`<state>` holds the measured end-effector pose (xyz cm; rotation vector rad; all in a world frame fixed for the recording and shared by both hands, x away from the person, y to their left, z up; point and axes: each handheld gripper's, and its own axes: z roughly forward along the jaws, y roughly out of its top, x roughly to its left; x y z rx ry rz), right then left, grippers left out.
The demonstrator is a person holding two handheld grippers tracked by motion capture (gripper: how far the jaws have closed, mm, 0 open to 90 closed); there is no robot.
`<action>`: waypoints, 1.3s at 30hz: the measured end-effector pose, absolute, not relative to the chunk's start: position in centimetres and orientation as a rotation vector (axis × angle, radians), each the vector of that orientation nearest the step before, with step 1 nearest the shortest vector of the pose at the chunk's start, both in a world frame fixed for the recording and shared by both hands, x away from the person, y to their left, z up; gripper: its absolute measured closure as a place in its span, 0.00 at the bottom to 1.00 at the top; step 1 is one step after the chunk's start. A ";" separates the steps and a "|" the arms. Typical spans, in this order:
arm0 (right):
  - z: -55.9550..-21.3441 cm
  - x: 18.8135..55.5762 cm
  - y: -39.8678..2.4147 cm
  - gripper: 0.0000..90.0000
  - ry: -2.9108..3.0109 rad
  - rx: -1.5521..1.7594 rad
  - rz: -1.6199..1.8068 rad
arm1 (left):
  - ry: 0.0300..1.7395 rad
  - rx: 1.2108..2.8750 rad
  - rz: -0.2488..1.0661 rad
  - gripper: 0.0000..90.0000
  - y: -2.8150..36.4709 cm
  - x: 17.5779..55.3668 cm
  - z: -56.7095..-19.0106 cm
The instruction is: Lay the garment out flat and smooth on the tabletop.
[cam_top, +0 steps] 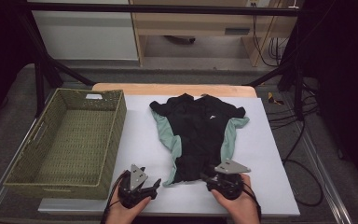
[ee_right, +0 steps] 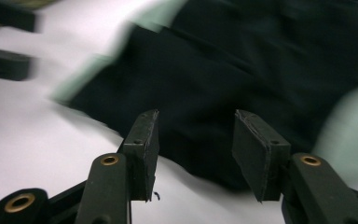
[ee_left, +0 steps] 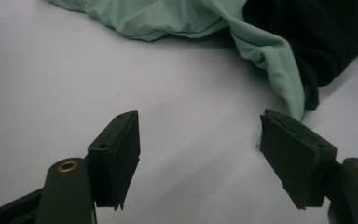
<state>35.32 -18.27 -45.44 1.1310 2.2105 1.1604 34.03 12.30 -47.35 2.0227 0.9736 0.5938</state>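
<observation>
A black garment [cam_top: 196,135] with mint-green side panels lies spread flat on the white tabletop [cam_top: 270,182], collar at the far end. My left gripper [cam_top: 156,183] rests on the table just left of the hem's near left corner. Its jaws are open around bare tabletop [ee_left: 199,127], and the green edge [ee_left: 265,51] lies just beyond its right pad. My right gripper [cam_top: 205,177] is at the hem's near right part, open [ee_right: 196,125]. The black cloth [ee_right: 223,70] lies under and ahead of its jaws, and neither pad presses on it. That view is blurred.
A woven green basket [cam_top: 114,140] with nothing in it stands at the left, hard against the tabletop's edge. A wooden strip [cam_top: 168,87] borders the far side. Cables [cam_top: 303,186] trail on the floor at the right.
</observation>
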 end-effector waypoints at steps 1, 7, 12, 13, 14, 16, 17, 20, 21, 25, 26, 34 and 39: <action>-45.7 35.2 -19.4 0.57 2.177 1.171 1.131 | 0.965 2.029 0.590 0.34 12.1 34.0 -47.4; -46.7 35.4 -23.1 0.58 2.049 1.381 1.096 | 0.930 2.035 0.568 0.39 11.1 33.6 -47.2; -47.2 35.7 -23.1 0.58 2.057 1.410 1.110 | 0.934 2.028 0.570 0.41 11.2 33.6 -47.2; -47.4 35.8 -22.9 0.58 2.062 1.412 1.112 | 0.938 2.027 0.566 0.43 11.2 33.7 -47.2; -47.6 36.1 -22.8 0.57 2.072 1.418 1.109 | 0.939 2.023 0.557 0.43 11.1 33.7 -47.2; -48.0 36.7 -22.3 0.58 2.092 1.418 1.093 | 0.934 2.021 0.556 0.45 10.9 33.8 -47.1; -48.1 37.0 -22.0 0.59 2.101 1.415 1.086 | 0.929 2.023 0.550 0.46 10.8 33.7 -47.0; -48.4 37.9 -21.5 0.77 2.122 1.419 1.085 | 0.909 2.032 0.542 0.50 10.3 33.8 -47.0; -48.4 38.1 -21.5 0.85 2.132 1.414 1.084 | 0.902 2.040 0.536 0.51 10.1 33.8 -47.0; -47.9 37.8 -21.9 0.95 2.123 1.402 1.102 | 0.894 2.051 0.524 0.56 9.6 33.9 -47.1; -47.6 37.6 -22.2 0.96 2.112 1.407 1.109 | 0.896 2.052 0.518 0.58 9.5 34.0 -47.1; -45.1 35.4 -25.1 0.95 2.088 1.383 1.100 | 0.872 2.109 0.470 0.63 7.7 34.7 -47.7; -45.6 35.7 -25.4 0.95 2.106 1.372 1.083 | 0.843 2.142 0.453 0.87 7.5 35.3 -47.8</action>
